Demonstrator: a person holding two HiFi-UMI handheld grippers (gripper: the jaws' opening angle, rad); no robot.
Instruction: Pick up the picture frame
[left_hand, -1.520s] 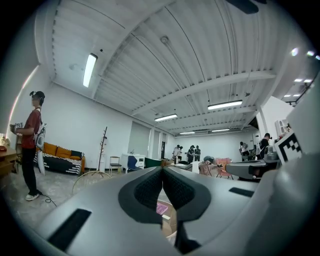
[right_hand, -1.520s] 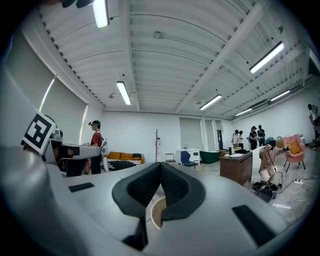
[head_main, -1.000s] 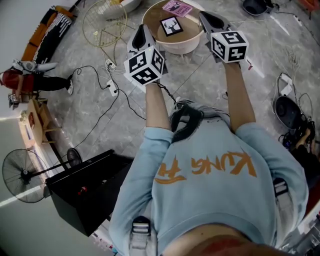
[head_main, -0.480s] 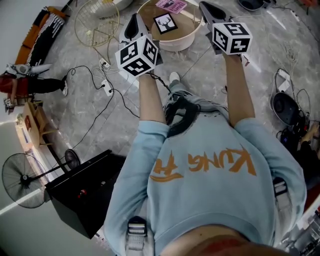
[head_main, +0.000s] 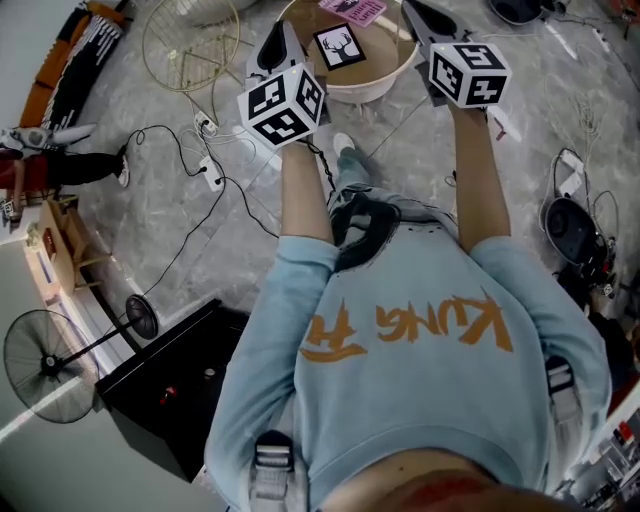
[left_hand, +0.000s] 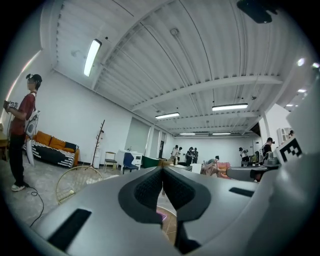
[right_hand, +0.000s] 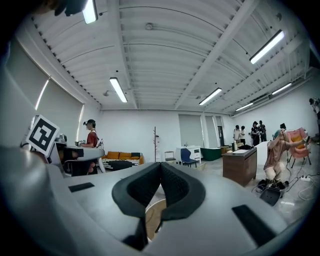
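Note:
The picture frame (head_main: 340, 46), black with a deer head print, lies flat on a round wooden table with a white rim (head_main: 385, 85). A pink card (head_main: 352, 10) lies beyond it. My left gripper (head_main: 273, 45) is held level at the table's left edge, a little left of the frame, with its jaws shut and nothing between them (left_hand: 162, 172). My right gripper (head_main: 420, 15) hovers at the table's right edge, also shut and empty (right_hand: 161, 167). Neither touches the frame. Both gripper views look level across the room, with only a sliver of the tabletop showing below the jaws.
A round wire guard (head_main: 190, 40) lies on the floor left of the table. Cables and power strips (head_main: 210, 170) run across the marble floor. A black case (head_main: 170, 385) and a standing fan (head_main: 50, 360) are behind at the left. A person (left_hand: 20, 130) stands far left.
Both grippers have moved forward to the table's edges and slightly down. The person has stepped ahead, so the table sits higher in the head view.

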